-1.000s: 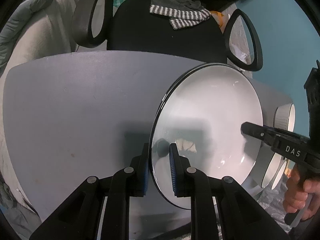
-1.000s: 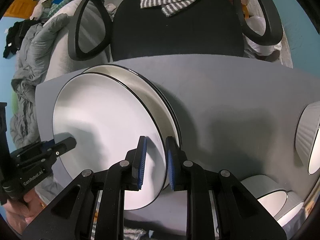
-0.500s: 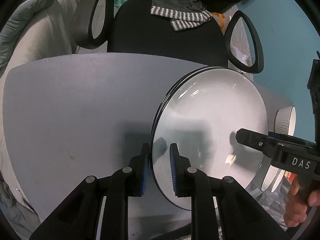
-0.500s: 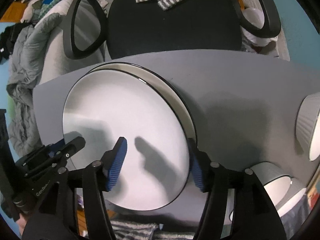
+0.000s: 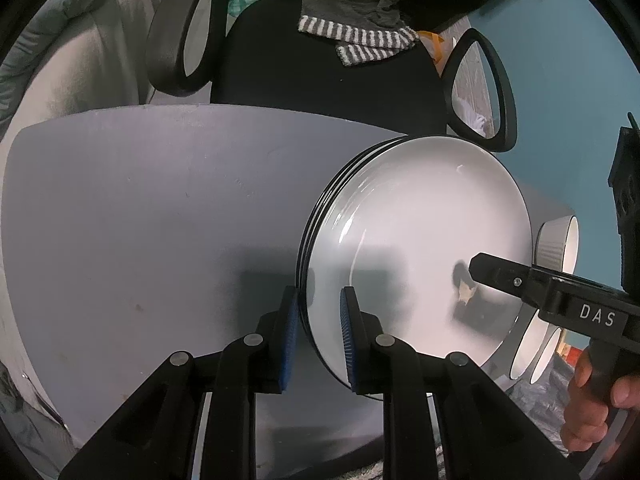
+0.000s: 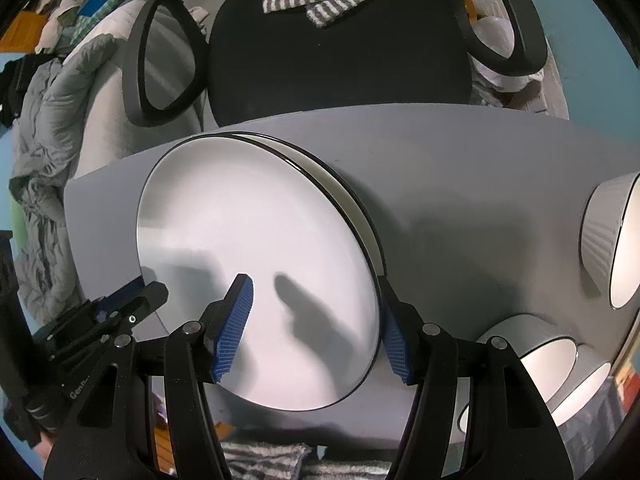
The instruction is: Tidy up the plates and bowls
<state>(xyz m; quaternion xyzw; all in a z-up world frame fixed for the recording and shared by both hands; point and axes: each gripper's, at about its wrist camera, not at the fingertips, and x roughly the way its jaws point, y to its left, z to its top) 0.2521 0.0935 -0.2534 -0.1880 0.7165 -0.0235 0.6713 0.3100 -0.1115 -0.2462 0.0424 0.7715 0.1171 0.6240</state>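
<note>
Stacking is the point here: the top plate (image 6: 256, 264) lies on the pile at the left of the table (image 5: 140, 220), slightly off-centre, so the lower rim peeks out behind. The left gripper (image 5: 318, 332) pinches that plate's near edge, steadying it. The right gripper (image 6: 314, 328) has just sprung apart and now straddles the opposite rim, apparently touching nothing. Bowls (image 6: 612, 240) wait on the right

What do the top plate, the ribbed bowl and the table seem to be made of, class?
Top plate: probably glazed ceramic; glossy white with a thin dark rim, and it shows reflections and streaks of light.
Ribbed bowl: likely ceramic too; matte grey fluted outside, smooth white inside.
Table: matte grey, faintly textured top, perhaps laminate or painted board; uncertain.
</note>
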